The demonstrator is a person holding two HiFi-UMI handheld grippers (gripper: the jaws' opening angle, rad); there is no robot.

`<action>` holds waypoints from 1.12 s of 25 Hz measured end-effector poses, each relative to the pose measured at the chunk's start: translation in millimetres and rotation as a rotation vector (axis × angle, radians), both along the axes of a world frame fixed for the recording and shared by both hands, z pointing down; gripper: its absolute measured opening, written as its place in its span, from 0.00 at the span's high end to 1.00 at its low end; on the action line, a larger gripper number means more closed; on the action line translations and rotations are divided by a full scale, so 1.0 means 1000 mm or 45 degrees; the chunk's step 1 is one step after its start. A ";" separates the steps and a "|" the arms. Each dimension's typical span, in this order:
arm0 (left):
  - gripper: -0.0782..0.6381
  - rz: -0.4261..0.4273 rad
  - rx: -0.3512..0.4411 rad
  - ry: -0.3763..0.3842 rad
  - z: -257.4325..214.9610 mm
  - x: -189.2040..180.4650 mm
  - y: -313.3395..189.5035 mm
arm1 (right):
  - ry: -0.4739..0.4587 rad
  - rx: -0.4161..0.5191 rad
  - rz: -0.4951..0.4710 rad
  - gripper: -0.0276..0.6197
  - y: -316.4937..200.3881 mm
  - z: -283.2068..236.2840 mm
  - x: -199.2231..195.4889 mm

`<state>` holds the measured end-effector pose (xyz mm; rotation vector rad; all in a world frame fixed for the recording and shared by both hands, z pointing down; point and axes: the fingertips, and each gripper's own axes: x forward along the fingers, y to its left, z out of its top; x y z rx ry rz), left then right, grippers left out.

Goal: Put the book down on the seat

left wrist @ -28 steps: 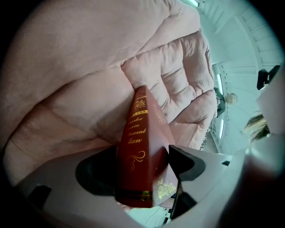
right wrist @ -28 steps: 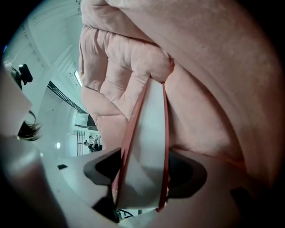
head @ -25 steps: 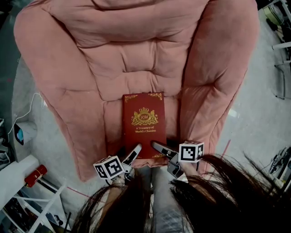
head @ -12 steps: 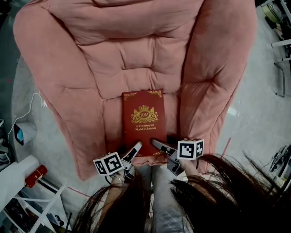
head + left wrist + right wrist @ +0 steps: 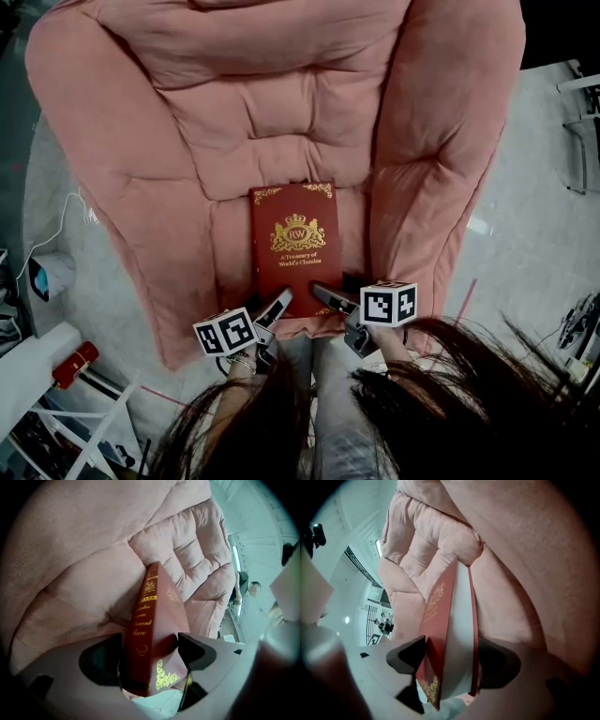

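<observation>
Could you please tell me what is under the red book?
The pink seat shows beside the book on both sides and runs under it. The patch directly beneath is covered, so anything there cannot be seen.

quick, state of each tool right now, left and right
left tool: closed on the book, at its spine side
right tool: jaws opening, with the book's page side between them
</observation>
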<state>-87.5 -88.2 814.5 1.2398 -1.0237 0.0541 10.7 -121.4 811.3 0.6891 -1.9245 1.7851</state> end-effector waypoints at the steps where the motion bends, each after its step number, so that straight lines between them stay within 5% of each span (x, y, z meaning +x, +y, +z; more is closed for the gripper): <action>1: 0.39 0.003 -0.004 -0.004 0.000 0.000 0.000 | 0.006 0.003 -0.001 0.44 0.000 0.000 0.000; 8: 0.39 0.105 -0.040 -0.122 -0.003 -0.001 0.001 | 0.067 0.017 -0.040 0.44 0.001 -0.001 0.001; 28: 0.39 0.153 -0.084 -0.119 0.001 -0.009 0.011 | 0.165 0.010 0.007 0.43 0.009 0.012 0.009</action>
